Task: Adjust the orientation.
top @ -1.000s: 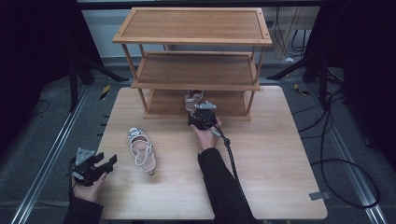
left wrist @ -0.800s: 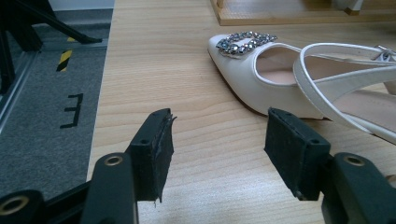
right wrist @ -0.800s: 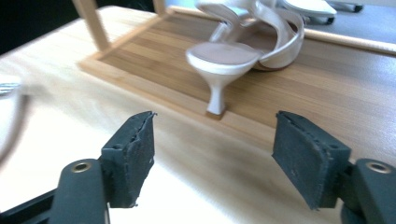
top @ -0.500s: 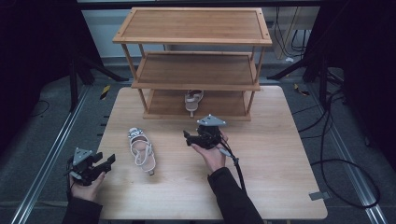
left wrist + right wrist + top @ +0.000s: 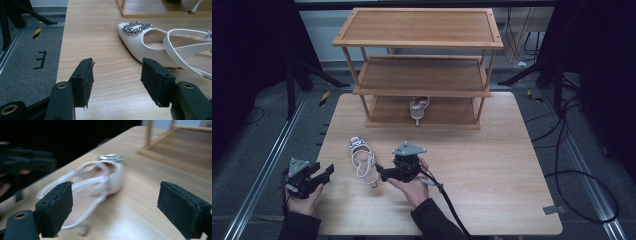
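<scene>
Left gripper (image 5: 324, 173), jaws spread wide and empty, hovers at the table (image 5: 492, 170) edge, the white sandal (image 5: 362, 161) ahead to its right. Right gripper (image 5: 382, 173), jaws wide and empty, points leftward at the sandal's heel, hand underneath.

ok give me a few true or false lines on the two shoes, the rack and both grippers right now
1. One white shoe lies on the table in front of the rack. True.
2. The right gripper is shut on that shoe. False: its jaws stand open, with the shoe just ahead of them.
3. A second shoe sits on the rack's bottom shelf. True.
4. The left gripper holds a shoe. False: it is open and empty, near the table's left edge.
5. The shoe on the table has a sparkly buckle at its toe. True.
</scene>
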### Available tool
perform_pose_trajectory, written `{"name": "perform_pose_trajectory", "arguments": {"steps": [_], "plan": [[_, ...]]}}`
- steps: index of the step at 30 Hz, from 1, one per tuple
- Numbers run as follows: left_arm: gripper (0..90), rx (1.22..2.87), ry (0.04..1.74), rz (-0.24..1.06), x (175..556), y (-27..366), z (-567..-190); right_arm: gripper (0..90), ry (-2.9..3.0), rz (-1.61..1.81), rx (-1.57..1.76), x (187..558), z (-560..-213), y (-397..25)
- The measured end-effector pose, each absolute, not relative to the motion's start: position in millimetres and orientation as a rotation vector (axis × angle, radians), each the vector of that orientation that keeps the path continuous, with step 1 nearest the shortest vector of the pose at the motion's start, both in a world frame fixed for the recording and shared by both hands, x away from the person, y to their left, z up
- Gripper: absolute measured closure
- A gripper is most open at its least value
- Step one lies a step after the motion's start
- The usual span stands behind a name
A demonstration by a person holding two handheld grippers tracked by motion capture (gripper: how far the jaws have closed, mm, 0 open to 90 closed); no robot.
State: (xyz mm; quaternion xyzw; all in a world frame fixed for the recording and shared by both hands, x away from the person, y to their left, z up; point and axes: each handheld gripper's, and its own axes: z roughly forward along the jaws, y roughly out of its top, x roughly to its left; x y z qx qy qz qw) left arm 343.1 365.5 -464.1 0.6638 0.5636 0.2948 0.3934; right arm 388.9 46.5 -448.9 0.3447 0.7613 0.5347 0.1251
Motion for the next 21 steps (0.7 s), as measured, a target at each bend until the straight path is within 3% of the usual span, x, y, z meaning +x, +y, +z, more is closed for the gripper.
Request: {"name": "perform_pose_trajectory", "arguments": {"steps": [10, 21], "plan": [[41.9, 1.677, 1.432, 0.764, 342.2, 364.1, -462.2, 10.9, 2.321, 1.495, 0.933, 369.2, -472.3, 89.0], [42.2, 1.693, 1.426, 0.763, 342.7, 361.8, -462.4, 14.1, 2.308, 1.416, 0.971, 372.9, -493.1, 117.3]]}}
